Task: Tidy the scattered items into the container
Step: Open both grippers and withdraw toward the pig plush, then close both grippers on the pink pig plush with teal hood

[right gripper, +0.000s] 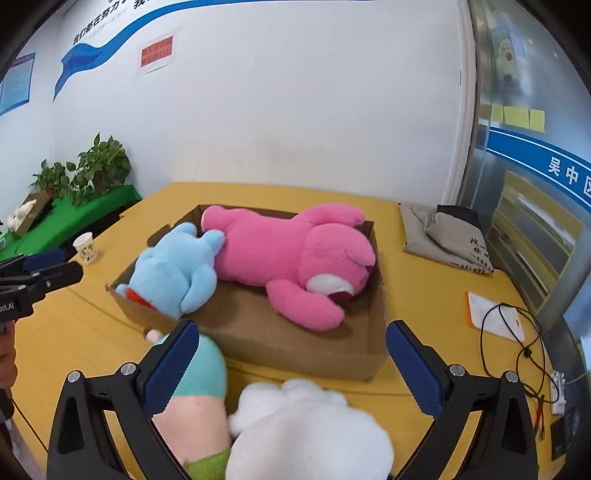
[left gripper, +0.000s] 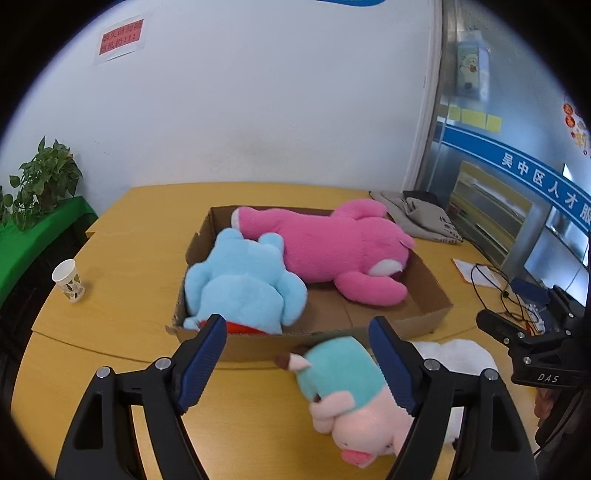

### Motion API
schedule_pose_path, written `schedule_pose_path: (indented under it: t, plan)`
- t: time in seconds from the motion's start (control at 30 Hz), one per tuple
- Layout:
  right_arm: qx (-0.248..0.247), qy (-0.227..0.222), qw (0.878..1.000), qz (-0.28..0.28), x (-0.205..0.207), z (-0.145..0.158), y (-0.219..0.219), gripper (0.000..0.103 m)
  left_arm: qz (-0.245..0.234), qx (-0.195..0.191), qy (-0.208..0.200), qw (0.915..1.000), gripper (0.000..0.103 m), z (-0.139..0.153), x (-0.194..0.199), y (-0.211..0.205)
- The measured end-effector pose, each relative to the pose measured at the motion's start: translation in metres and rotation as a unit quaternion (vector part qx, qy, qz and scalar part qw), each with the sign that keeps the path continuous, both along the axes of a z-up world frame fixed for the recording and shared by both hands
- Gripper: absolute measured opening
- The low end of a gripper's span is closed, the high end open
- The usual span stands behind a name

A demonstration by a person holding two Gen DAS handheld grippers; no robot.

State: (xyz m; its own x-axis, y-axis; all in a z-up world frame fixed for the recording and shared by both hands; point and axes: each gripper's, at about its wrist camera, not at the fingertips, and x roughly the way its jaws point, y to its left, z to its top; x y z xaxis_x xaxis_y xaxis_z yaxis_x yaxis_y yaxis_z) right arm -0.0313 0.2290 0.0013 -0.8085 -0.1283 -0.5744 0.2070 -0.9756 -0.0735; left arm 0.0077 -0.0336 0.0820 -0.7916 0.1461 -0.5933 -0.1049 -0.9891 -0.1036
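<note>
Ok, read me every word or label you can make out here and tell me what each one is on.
"DAS": on the right gripper body.
"吴中区人才服": blue band on the glass partition.
"吴中": the same band in the right wrist view.
"oot.AI": on the left gripper body.
Red wall notice, grey bag print, blue wall slogan: too blurred.

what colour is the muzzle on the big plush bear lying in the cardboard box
White, on the pink plush bear; clearest in the right wrist view.

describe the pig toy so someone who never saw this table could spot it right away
Find the cardboard box on the yellow table; two toys lie inside it, a pink bear and a light blue toy. The pig toy lies outside, on the table just in front of the box's near wall, beside a fluffy white toy. It alone has a pale pink snout and a teal top.
</note>
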Motion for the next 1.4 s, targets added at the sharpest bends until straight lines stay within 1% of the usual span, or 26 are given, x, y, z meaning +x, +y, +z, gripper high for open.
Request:
schedule_pose_path:
  t: [0.07,0.23,0.63,0.83,0.93,1.07,1.2,1.27,1.4]
  plan:
    - [0.008,0.003,1.0,-0.004,0.008,-0.002,-0.003,0.103,-0.004,-0.006,0.001,1.0,0.079,-0.001,0.008,0.009]
    - [0.007,-0.002,1.0,-0.001,0.02,-0.007,-0.003,0.103,-0.017,0.0,-0.006,0.9998,0.079,-0.006,0.019,0.023]
    - [0.001,-0.006,1.0,0.001,0.028,-0.014,-0.001,0.103,-0.031,0.004,-0.031,0.999,0.079,-0.018,0.015,0.03]
    - [-0.001,-0.013,1.0,0.005,0.025,-0.019,-0.001,0.103,-0.039,0.032,-0.051,0.9974,0.079,-0.031,0.004,0.026]
    - [-0.002,-0.016,0.999,0.033,0.026,-0.025,-0.01,0.103,-0.039,0.051,-0.062,0.996,0.079,-0.04,-0.004,0.02]
    - [0.005,-0.034,0.994,0.107,0.034,-0.047,-0.04,0.103,-0.03,0.058,-0.089,0.9938,0.079,-0.057,-0.021,0.013]
    - [0.011,-0.059,0.983,0.174,0.041,-0.079,-0.076,0.103,-0.039,0.084,-0.122,0.9883,0.079,-0.076,-0.036,0.008]
    - [0.019,-0.07,0.98,0.185,0.039,-0.095,-0.091,0.103,-0.04,0.088,-0.137,0.9858,0.079,-0.087,-0.043,0.008]
    - [0.039,-0.077,0.982,0.17,0.028,-0.12,-0.103,0.103,-0.046,0.098,-0.168,0.9799,0.079,-0.108,-0.057,0.009]
